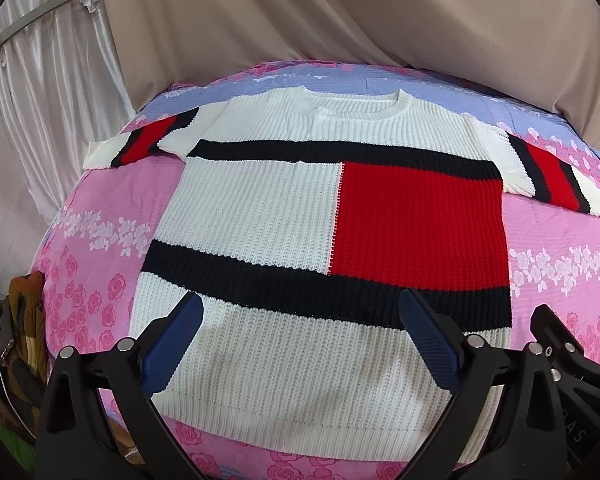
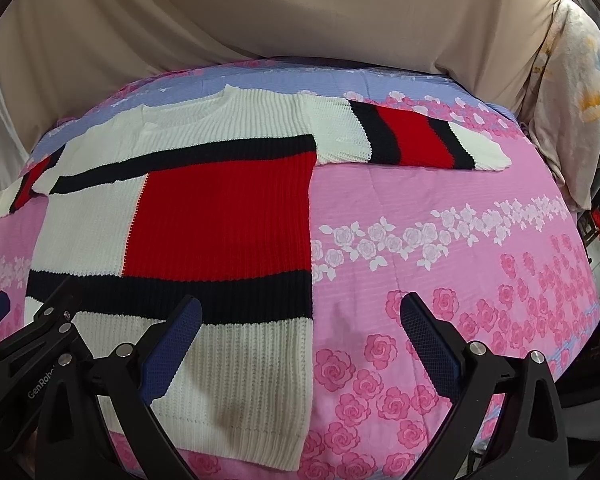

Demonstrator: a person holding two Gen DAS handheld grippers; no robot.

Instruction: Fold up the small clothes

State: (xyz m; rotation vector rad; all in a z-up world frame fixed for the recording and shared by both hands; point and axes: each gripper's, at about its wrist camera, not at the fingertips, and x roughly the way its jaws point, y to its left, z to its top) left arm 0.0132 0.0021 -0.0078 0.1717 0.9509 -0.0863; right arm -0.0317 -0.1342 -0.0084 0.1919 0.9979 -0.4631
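Note:
A knitted short-sleeved sweater point(image 1: 260, 208), white with black bands and a red block, lies flat and spread face up on a pink floral bedsheet point(image 1: 100, 216), collar at the far side and both sleeves out. My left gripper point(image 1: 300, 320) is open and empty above the sweater's lower white part. My right gripper point(image 2: 300, 320) is open and empty above the sweater's lower right edge point(image 2: 308, 320); the sweater point(image 2: 220, 216) fills the left half of its view. The right gripper also shows in the left wrist view point(image 1: 572, 332), and the left gripper shows at the left of the right wrist view point(image 2: 36, 320).
Beige curtains point(image 1: 340, 12) hang behind the bed. A pale floral pillow point(image 2: 572, 92) leans at the bed's right side. Brown clutter and a white cable point(image 1: 8, 344) lie off the bed's left edge. The sheet point(image 2: 440, 260) lies bare right of the sweater.

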